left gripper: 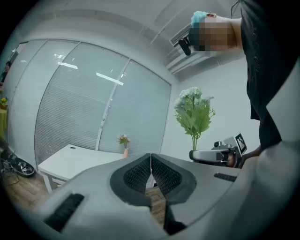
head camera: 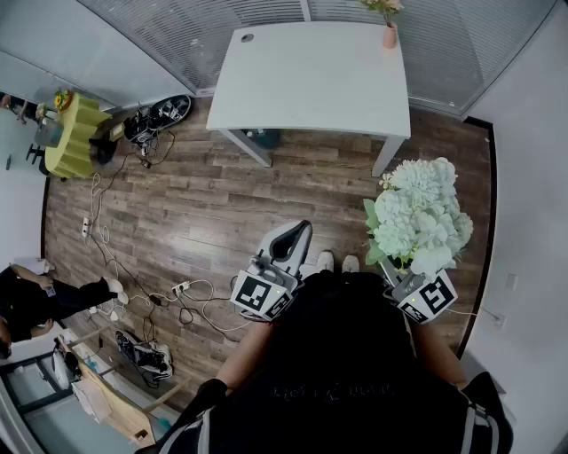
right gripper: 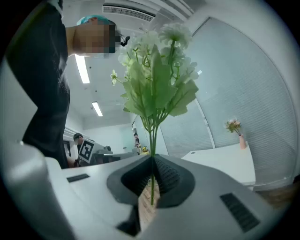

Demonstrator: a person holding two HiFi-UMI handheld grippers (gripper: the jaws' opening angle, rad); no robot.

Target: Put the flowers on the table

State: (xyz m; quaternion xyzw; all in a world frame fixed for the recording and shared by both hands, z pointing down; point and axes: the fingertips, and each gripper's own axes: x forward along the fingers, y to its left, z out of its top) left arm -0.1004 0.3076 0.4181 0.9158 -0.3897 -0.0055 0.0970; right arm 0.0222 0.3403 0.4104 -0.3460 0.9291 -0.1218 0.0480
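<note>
- Head view, step in hand: carrying. I have the flowers (head camera: 417,213), a white bunch with green leaves, upright at my right side. They are over the wooden floor (head camera: 195,204) and well apart from the white surface (head camera: 311,80) ahead.
- Entry, right gripper (right gripper: 152,171): jaws pressed together on the thin green stems, with the blooms standing above them.
- Entry, left gripper (left gripper: 151,165): jaws closed tip to tip with nothing between them, carried idle at my left.
- Next move, my judgement: walk up to the surface and bring the right gripper over a bare part of the top. Lower the bunch and part the jaws only once it rests.
- Handling note, my judgement: the bunch has no container of its own, so it will probably have to lie on its side.
- Containers: one small pink vase (head camera: 390,35) at the far right corner of the surface.
- Contents of the vase: a small sprig (head camera: 383,7) of pinkish blossom. I see no other container on the surface.
</note>
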